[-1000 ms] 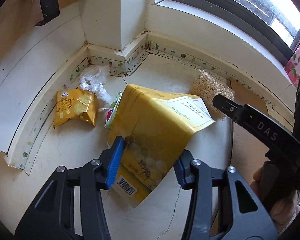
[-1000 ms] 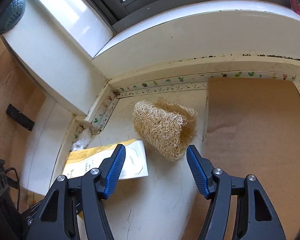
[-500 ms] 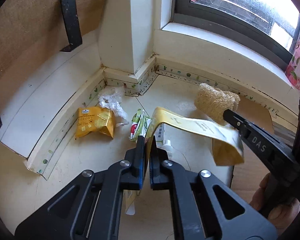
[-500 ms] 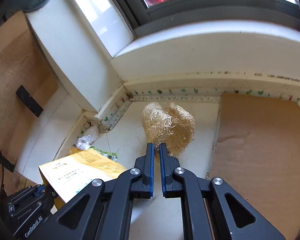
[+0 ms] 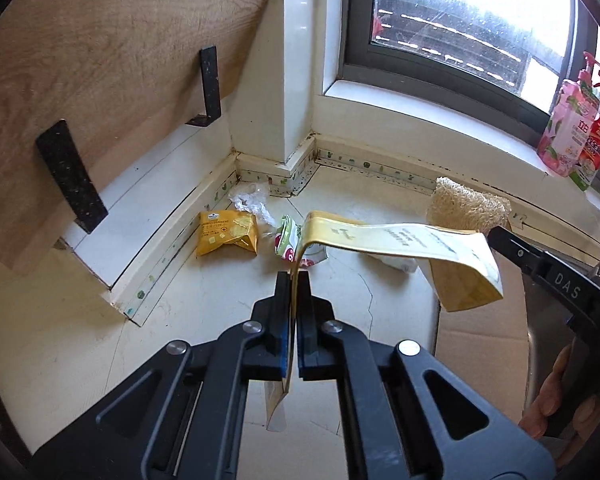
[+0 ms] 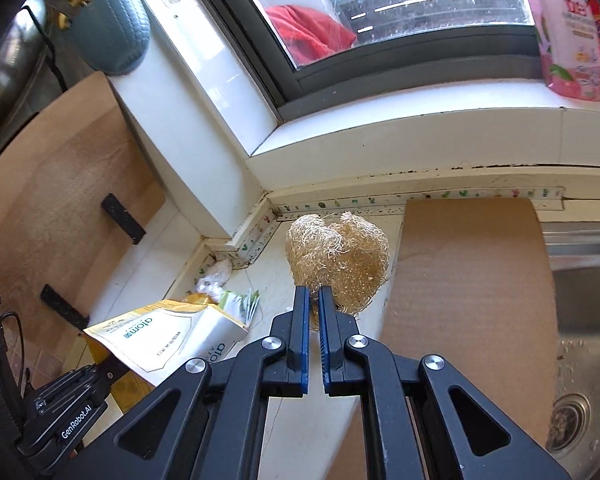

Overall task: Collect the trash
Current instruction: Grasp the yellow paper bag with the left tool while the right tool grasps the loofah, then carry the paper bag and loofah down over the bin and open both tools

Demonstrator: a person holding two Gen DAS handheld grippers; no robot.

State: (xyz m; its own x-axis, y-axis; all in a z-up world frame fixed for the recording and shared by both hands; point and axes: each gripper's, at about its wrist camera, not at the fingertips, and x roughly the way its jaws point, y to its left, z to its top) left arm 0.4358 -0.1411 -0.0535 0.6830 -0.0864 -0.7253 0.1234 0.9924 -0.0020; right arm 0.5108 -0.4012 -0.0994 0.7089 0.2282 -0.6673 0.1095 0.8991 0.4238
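1. Left gripper (image 5: 294, 280) is clamped tight on the yellow pouch (image 5: 396, 240), pinching its near edge between the jaws.
2. The pouch is up off the counter (image 5: 204, 320), arching forward and right from the fingertips, its far end drooping in the air.
3. Right gripper (image 6: 314, 300) is pinched on the loofah (image 6: 338, 258), a few fibres caught at the very tips of the jaws.
4. The loofah hangs straight ahead of the right gripper's fingers, over the counter edge beside the cardboard (image 6: 468, 280).
5. Down on the counter, beyond the left gripper: cracker bag (image 5: 228, 234), clear wrap (image 5: 250, 204) behind it in the corner, green-and-red wrapper (image 5: 286, 240) just beneath the raised pouch.
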